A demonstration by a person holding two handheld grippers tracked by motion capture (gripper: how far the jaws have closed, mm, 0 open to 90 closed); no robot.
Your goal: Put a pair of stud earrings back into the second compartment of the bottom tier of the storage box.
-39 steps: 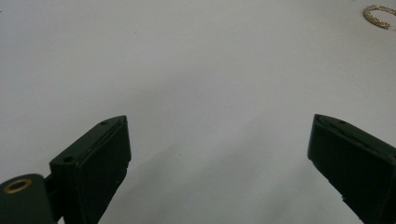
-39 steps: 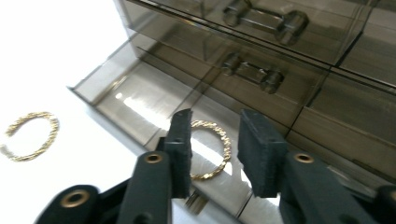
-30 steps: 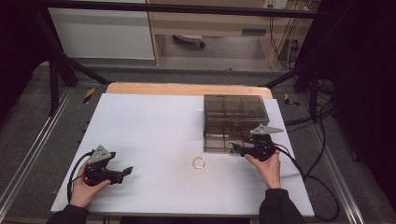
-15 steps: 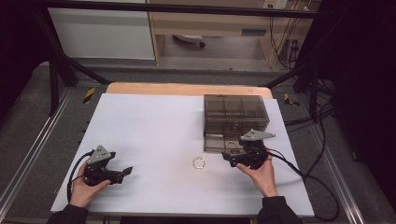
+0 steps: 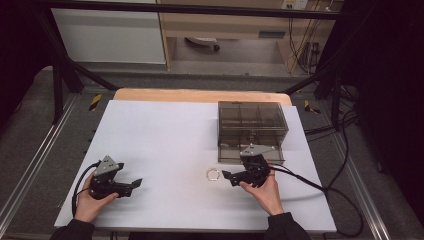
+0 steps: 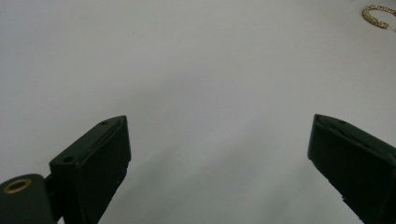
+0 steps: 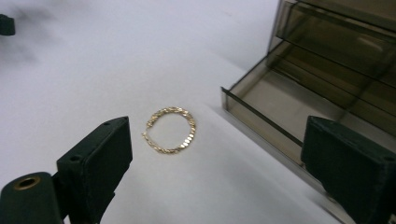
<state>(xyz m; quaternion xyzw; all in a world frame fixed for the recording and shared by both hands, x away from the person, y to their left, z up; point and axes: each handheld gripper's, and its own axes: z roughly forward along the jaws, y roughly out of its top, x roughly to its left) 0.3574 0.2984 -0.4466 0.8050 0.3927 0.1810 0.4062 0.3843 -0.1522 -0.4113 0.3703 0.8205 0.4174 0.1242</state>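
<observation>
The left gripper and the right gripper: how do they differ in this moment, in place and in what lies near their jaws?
The left gripper rests near the table's left front over bare white surface; the right gripper sits beside the smoky drawer box. The gold bracelet lies just ahead of the right gripper, far from the left gripper. The right gripper faces the pulled-out drawer; the left gripper does not. Both are open, holding nothing.

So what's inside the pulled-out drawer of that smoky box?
The open drawer of the tinted plastic drawer box looks empty where its floor shows. The right tongs' pad covers its near corner. The gold bracelet lies outside it, on the white table.
</observation>
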